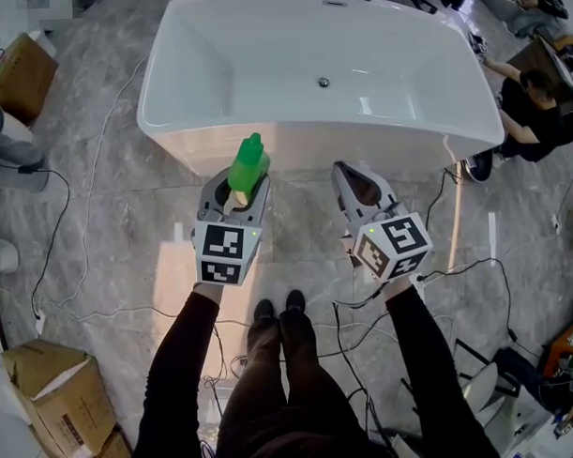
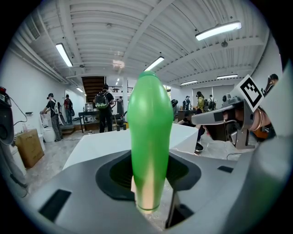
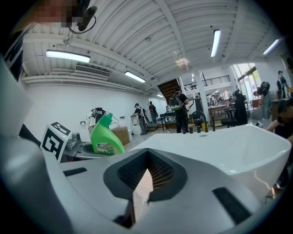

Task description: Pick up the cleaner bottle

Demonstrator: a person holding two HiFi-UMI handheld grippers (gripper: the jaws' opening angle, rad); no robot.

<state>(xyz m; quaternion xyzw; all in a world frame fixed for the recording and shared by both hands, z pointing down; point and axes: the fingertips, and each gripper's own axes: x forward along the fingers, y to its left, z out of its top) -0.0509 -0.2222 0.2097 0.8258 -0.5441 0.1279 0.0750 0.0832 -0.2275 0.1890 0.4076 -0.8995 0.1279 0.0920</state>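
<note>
Left gripper (image 2: 149,185) jaws clamped on the green cleaner bottle (image 2: 150,137), pads on its lower body, the rest standing up out of the jaws w/ cap on top. Right gripper (image 3: 144,178) jaws together, nothing btwn them. Both grippers are held side by side, apart, above the marble floor (image 1: 107,192), just in front of the white bathtub (image 1: 312,143); bottle is off the floor, near the tub's near wall. Cables (image 1: 72,278) run across the floor and cardboard boxes (image 1: 62,395) sit at lower left. People stand in the bkgd (image 2: 103,107).
</note>
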